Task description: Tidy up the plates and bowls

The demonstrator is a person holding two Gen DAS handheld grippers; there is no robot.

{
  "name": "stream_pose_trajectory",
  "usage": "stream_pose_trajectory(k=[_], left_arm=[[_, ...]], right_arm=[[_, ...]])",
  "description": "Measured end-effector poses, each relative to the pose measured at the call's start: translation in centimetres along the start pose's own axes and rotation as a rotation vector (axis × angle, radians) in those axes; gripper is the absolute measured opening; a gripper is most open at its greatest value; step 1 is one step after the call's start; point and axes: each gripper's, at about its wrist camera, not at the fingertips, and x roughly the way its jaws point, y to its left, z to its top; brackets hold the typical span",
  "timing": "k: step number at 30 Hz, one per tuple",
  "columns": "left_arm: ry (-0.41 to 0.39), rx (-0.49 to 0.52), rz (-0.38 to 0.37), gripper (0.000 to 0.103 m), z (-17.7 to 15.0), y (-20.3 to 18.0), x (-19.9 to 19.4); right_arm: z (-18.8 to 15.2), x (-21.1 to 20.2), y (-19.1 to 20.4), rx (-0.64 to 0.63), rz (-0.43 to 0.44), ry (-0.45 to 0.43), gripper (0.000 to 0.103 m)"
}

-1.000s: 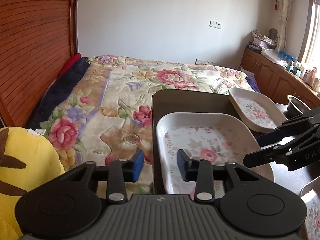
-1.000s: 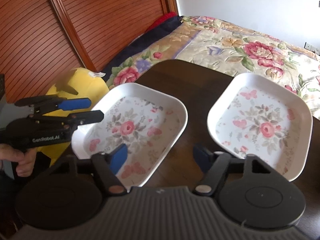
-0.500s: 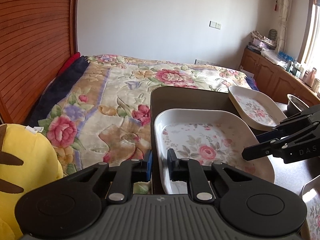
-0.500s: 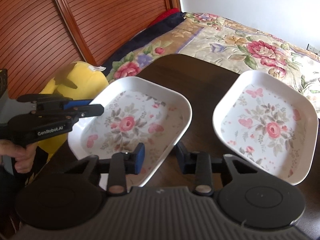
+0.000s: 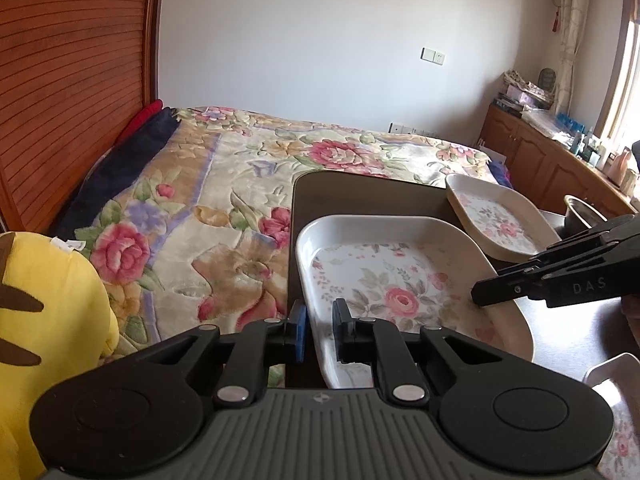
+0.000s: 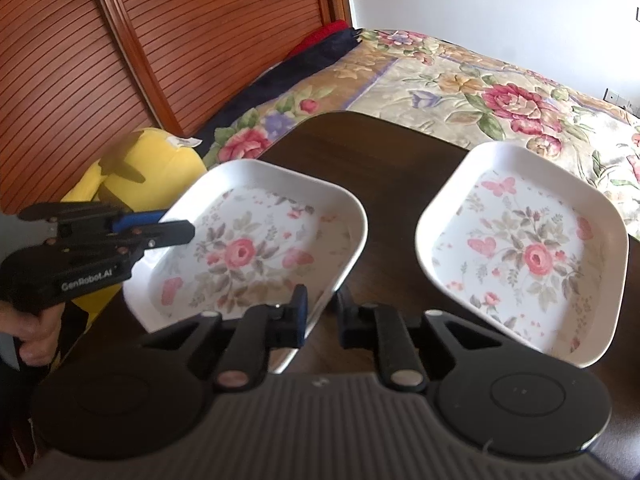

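Bedroom setting: a dark surface (image 6: 352, 148) stands against a bed (image 5: 224, 184) with a floral cover, with a slatted wooden headboard and a yellow plush toy (image 5: 52, 304) at the left.

Left gripper (image 5: 320, 330): its jaws have just been closing and now clamp the near-left rim of the left tray (image 5: 400, 276), one pad outside the wall, one inside. The right wrist view confirms this from the side, the left gripper (image 6: 176, 226) biting the edge of the same tray (image 6: 256, 248).

Right gripper (image 6: 320, 320): its jaws have likewise just been closing and now grip the near-right rim of that tray. The left wrist view shows the right gripper (image 5: 480, 294) at the tray's far side. Both grippers thus hold one tray at opposite edges.

Right tray (image 6: 524, 256): it lies flat on the surface, well apart from the held one and untouched. A metal bowl (image 5: 580, 210) sits beyond it, and the corner of another dish (image 5: 608, 372) shows at the lower right.

Assessment: nothing is stacked yet. The task appears to be at an early stage, with the first tray secured but not visibly lifted. Stacking the trays and dealing with the bowl remain.
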Motion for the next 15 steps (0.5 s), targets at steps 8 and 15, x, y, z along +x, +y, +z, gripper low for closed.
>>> stream_pose_trajectory(k=[8,15], left_arm=[[-0.029,-0.001,0.017,0.04,0.3,-1.1,-1.3],[-0.047,0.003,0.022,0.038,0.6,-2.3,-2.3]], right_arm=[[-0.2,-1.3,-0.4,0.023,0.016,-0.031,0.012],[-0.4,-2.9,-0.6,0.031,0.026,-0.075,0.009]])
